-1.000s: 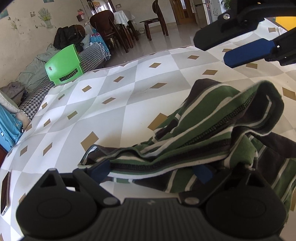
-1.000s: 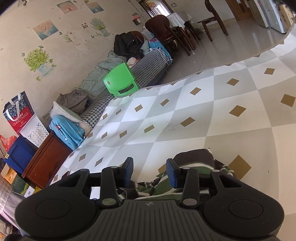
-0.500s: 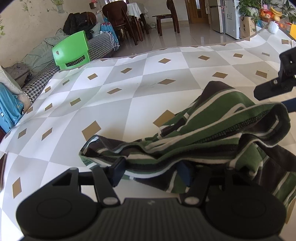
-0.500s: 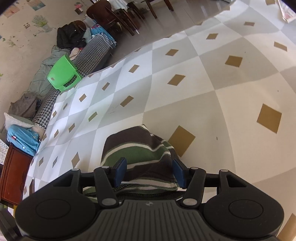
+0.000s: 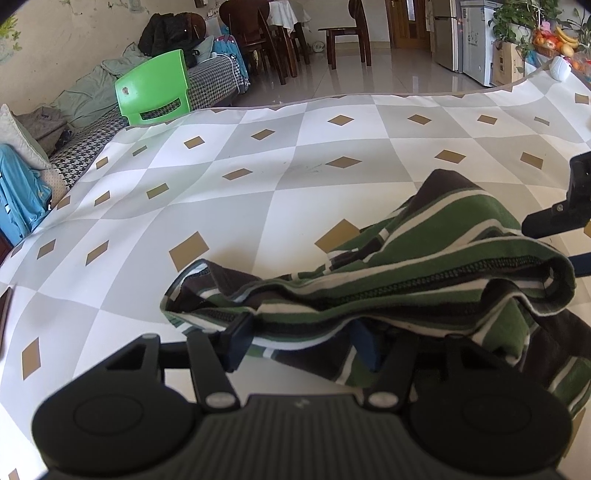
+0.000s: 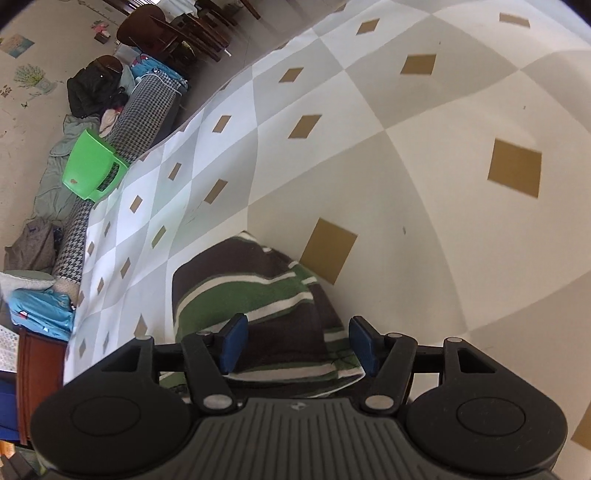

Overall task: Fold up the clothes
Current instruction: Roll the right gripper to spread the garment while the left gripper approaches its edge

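A green, brown and white striped garment lies crumpled on the checked tablecloth. My left gripper is low at the garment's near edge. It is open, with the striped hem bunched between and over its blue pads. My right gripper hovers open over the garment's brown and green end, nothing pinched between its pads. One black finger of that gripper shows at the right edge of the left wrist view, just above the garment.
The tablecloth carries gold diamonds and spreads wide to the left and far side. Beyond its far edge stand a green plastic chair, a houndstooth sofa with clothes, and dark dining chairs. A fridge and plants are far right.
The right gripper came down from above the garment to its right end and its fingers spread. The left gripper's fingers narrowed around the near hem, and the garment sagged lower.
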A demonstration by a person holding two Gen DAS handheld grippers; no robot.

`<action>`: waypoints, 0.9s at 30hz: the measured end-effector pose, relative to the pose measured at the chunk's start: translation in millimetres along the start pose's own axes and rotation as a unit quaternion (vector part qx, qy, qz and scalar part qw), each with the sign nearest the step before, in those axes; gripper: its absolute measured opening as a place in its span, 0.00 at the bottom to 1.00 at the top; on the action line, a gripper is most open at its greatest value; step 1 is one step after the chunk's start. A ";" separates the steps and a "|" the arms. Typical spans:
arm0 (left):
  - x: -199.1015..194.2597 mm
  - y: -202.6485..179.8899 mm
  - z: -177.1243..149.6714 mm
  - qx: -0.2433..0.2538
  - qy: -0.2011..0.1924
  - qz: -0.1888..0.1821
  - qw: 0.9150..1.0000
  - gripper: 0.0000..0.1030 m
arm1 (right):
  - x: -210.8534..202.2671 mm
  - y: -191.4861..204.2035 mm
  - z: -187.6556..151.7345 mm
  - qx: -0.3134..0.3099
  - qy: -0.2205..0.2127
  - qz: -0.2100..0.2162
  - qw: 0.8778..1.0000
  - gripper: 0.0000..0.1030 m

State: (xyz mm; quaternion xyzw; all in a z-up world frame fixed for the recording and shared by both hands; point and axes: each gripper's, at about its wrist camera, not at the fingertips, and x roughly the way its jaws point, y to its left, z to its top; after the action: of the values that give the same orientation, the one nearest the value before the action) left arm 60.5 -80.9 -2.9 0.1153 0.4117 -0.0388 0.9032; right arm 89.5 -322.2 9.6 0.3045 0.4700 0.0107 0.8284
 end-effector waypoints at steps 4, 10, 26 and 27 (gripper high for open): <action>-0.8 -1.0 -1.0 0.002 -0.001 0.001 1.000 0.54 | 5.2 6.6 -4.3 -0.010 0.011 0.026 1.000 0.59; -2.5 3.6 -0.6 -0.010 0.001 0.004 1.000 0.51 | 13.1 16.6 -10.8 -0.025 0.028 0.064 0.997 0.25; -2.7 60.2 -4.5 -0.109 0.041 0.059 0.991 0.52 | 8.6 47.7 -15.3 -0.076 0.026 0.174 0.981 0.19; -2.9 65.2 -5.2 -0.116 0.044 0.065 0.990 0.52 | 7.1 46.5 -13.5 -0.073 0.020 0.169 0.983 0.20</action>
State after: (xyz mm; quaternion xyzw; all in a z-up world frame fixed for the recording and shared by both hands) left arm 65.5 -16.5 7.5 0.0380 0.4442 0.0732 0.8921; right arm 95.4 -275.5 23.0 0.3175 0.4262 0.1908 0.8253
